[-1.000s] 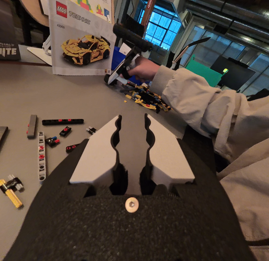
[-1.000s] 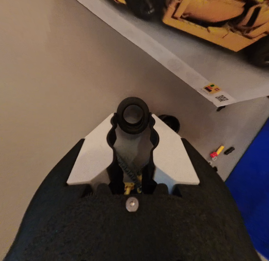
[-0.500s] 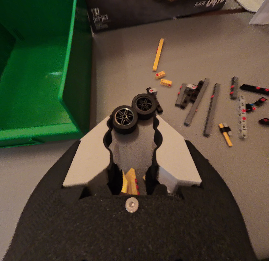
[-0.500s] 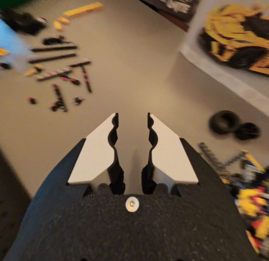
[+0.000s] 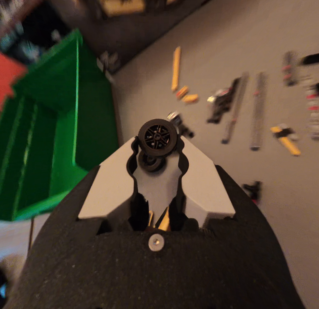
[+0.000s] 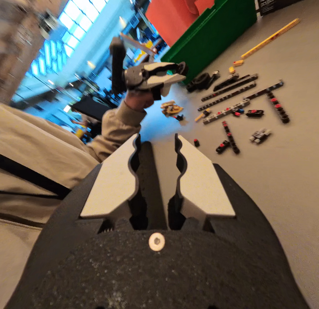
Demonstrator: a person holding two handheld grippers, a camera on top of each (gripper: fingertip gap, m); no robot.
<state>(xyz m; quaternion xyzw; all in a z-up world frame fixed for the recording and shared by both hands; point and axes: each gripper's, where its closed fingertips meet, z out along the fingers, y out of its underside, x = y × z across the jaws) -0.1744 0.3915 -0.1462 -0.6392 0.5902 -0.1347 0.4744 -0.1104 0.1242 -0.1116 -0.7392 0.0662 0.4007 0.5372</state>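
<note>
My left gripper (image 5: 158,140) is shut on a black spoked wheel (image 5: 158,136) at its fingertips and holds it above the grey table (image 5: 224,33). A second black wheel (image 5: 151,162) lies on the table just beneath it. In the right wrist view the left gripper (image 6: 181,71) shows farther off, raised in a hand, with the wheel (image 6: 183,67) at its tip and the other wheel (image 6: 202,79) lying below. My right gripper (image 6: 157,140) is open and empty, low over the table's near edge.
A green bin (image 5: 51,128) stands left of the wheels, also in the right wrist view (image 6: 215,33), with an orange sheet (image 6: 172,12) behind. Loose yellow (image 5: 176,68), grey (image 5: 258,110) and black beams (image 6: 227,95) lie scattered to the right. A dark box (image 6: 269,2) stands at the back. My hands' fingertips stand some 30 cm from each other.
My left gripper has closed on one of the two wheels and lifted it; the other stays on the table. My right gripper, which held a black tyre a second ago, has swung left, open and empty.
</note>
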